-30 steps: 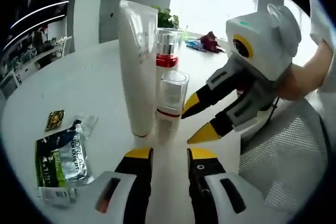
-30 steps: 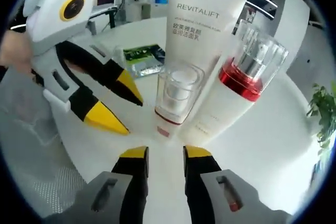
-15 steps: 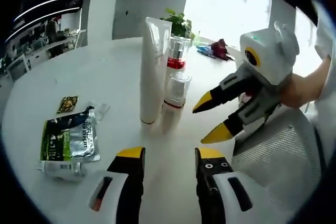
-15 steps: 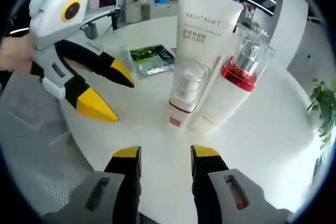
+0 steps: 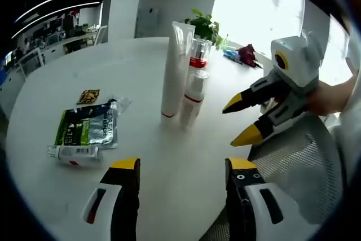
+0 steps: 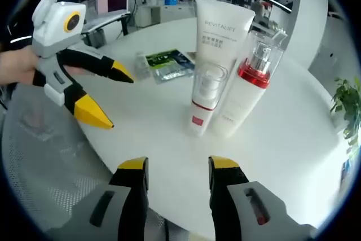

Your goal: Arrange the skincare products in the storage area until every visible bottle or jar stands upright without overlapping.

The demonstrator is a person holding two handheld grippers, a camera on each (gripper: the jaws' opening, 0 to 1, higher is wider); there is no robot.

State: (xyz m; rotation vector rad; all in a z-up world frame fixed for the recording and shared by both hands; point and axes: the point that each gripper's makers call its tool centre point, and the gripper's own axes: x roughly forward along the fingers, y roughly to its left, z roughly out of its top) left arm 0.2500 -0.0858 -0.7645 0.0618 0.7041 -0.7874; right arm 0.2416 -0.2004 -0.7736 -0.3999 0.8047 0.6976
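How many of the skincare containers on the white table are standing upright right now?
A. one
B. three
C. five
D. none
B: the tall white tube, the red-collared pump bottle and the small clear-capped bottle stand upright together; the small tube lies flat by the sachet.

Quick count from my end: I've got three skincare containers standing upright in a tight cluster on the round white table [image 5: 169, 184], namely one tall white tube [image 6: 219, 43], one small clear-capped bottle [image 6: 204, 100] in front of it, and one pump bottle with a red collar [image 6: 248, 91]. Then one green sachet [image 5: 86, 129] lying flat, one small white tube [image 5: 73, 153] lying on its side just beside it, and one little dark packet [image 5: 88, 95] nearby. Also one potted plant [image 5: 204, 25] at the far edge. That's three standing, three lying.
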